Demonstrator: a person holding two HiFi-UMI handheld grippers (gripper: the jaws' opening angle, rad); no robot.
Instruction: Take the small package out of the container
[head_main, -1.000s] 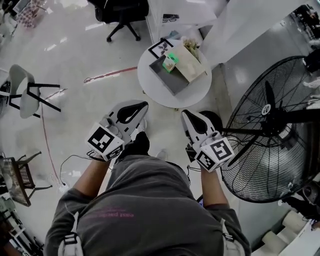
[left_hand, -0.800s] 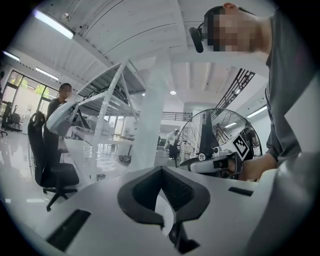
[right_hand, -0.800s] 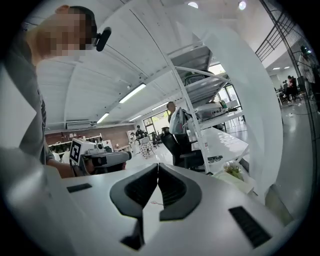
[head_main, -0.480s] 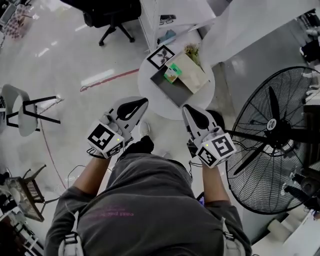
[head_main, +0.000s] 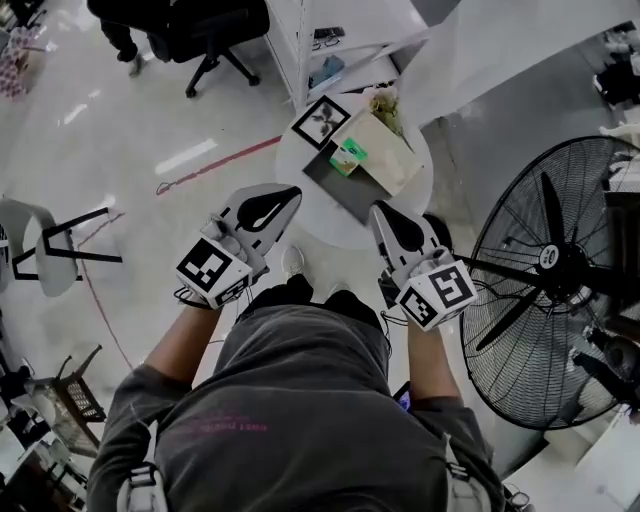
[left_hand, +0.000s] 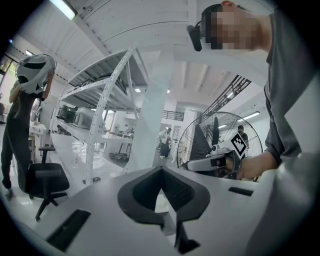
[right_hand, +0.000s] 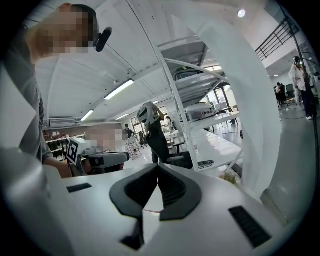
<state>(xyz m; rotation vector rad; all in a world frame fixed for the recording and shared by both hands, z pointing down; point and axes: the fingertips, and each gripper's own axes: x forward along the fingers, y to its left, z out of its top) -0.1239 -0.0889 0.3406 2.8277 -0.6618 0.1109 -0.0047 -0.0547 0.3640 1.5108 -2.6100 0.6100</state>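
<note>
Small package (head_main: 348, 156): green, lying on top of the round white desk (head_main: 318, 218) at the far end of the container, just where its grey floor is meeting a beige panel; nothing is touching it from above.
Container (head_main: 330, 186): a shallow grey box sitting across the middle of the desk, its long side running from the desk's near edge toward its far right.
Beige panel (head_main: 386, 150): lying along the container's right side, over the right part of the desk; I cannot tell whether it is a lid or a separate box.
Marker card (head_main: 322, 118): a black-and-white square resting at the desk's far-left edge.
Plant (head_main: 385, 100): a small bit of greenery standing at the desk's far edge.
Left gripper (head_main: 287, 193): hovering by the desk's near-left edge, well short of the package; its jaws are pressing together at the tips with nothing between them.
Right gripper (head_main: 381, 210): hovering over the desk's near-right edge, tip pointing at the container; its jaws are likewise meeting at the tips and carrying nothing.
Person (head_main: 300, 420): in a grey top, standing at the near side of the desk and holding one gripper in each hand.
Fan (head_main: 550, 300): a large black floor fan standing to the right of the desk.
Office chair (head_main: 215, 30): a black one standing beyond the desk, to its far left.
</note>
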